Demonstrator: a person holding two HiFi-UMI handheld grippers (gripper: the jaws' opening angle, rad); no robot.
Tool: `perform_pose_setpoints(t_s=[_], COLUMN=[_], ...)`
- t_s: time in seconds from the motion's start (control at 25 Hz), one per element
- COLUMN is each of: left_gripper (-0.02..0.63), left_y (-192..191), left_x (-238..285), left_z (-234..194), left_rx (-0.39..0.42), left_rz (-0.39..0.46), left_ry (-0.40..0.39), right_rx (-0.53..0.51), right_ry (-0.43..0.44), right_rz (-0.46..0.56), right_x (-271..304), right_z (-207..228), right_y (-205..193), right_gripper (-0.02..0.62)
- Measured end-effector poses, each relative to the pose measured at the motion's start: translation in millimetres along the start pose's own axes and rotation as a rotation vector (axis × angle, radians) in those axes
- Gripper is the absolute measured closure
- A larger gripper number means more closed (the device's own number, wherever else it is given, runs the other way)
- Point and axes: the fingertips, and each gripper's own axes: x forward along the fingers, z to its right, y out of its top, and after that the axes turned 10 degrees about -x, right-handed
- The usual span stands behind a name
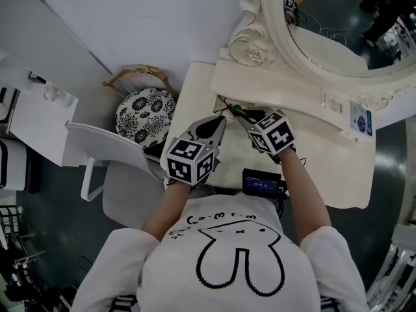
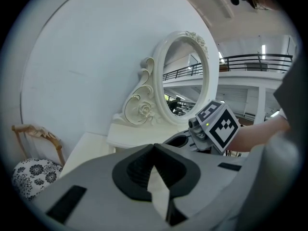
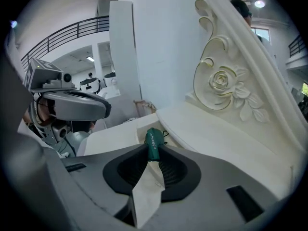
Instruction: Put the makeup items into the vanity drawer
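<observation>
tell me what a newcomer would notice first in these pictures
The ornate white mirror with its carved rose, at the back of the cream vanity top, draws the eye first. In front of it, the right gripper is shut on a small green tube, with the left gripper shut and empty beside it. A black-and-white patterned seat cushion sits left of the vanity.

**Crowded at the left end, bare top to the right**

The left gripper (image 1: 223, 121) and right gripper (image 1: 245, 117) sit just beside each other, leaving little gap between them. Directly ahead, the raised shelf (image 1: 292, 96) and the carved mirror frame (image 1: 252, 49) bar the way. A small screen device (image 1: 262, 182) occupies the front edge. Rightward, the vanity top (image 1: 338, 174) lies bare. A cushioned chair (image 1: 146, 112) stands near the left edge.
</observation>
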Motion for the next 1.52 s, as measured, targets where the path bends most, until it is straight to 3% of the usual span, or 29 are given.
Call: perform_pose_setpoints(t_s=[0.32,0.72,1.16,1.52], left_gripper=[0.598,0.598,0.598,0.598], left_y=[1,5,8,9], left_x=[-4,-8,-8,-10], left_z=[-18,-38,-45,-39], left_rx=[-0.034,-0.08,-0.112,-0.11], left_rz=[0.004,0.02,0.032,0.038], left_ry=[0.02,0.043,0.041,0.038], right_rx=[-0.047,-0.03,0.029,0.048], right_ry=[0.031,-0.035,0.004,-0.048], right_rz=[-0.056,-0.127,-0.05,0.042], right_x=[34,56,53,31], right_z=[-6,5,-1,6], right_y=[7,5,19,33], right_gripper=[0.512,0.489,0.385,0.376])
